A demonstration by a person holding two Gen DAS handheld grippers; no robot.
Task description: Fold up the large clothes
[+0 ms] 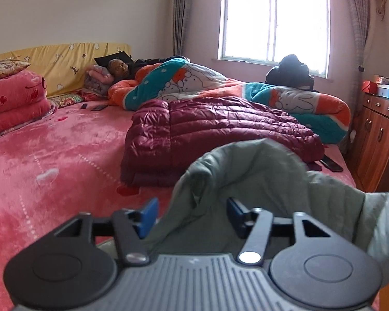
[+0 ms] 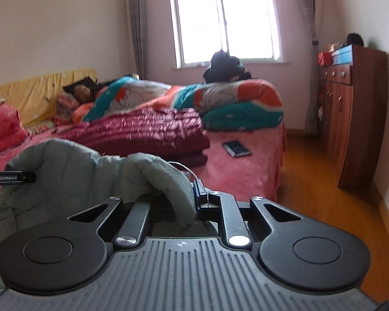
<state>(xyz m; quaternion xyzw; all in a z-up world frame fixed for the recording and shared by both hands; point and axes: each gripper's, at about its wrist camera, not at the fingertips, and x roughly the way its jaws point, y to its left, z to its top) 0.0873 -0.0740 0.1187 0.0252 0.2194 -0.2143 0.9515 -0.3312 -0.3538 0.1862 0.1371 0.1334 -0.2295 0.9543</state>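
Observation:
A grey-green padded garment (image 1: 246, 176) hangs bunched over the near edge of the pink bed (image 1: 51, 155). In the left wrist view my left gripper (image 1: 192, 215) has its blue fingers (image 1: 149, 213) apart, with a fold of the garment lying between them. In the right wrist view my right gripper (image 2: 172, 199) is closed on a rolled edge of the same garment (image 2: 77, 171); its left finger is hidden by cloth. The left gripper's body (image 2: 11, 176) shows at the left edge of the right wrist view.
A folded maroon down jacket (image 1: 220, 132) lies mid-bed. Behind it a person (image 1: 118, 67) lies under a colourful rabbit quilt (image 1: 194, 83). Pink folded bedding (image 1: 13, 98) is at the left. A phone (image 2: 236, 148) lies on the bed. A wooden cabinet (image 2: 350, 114) stands right.

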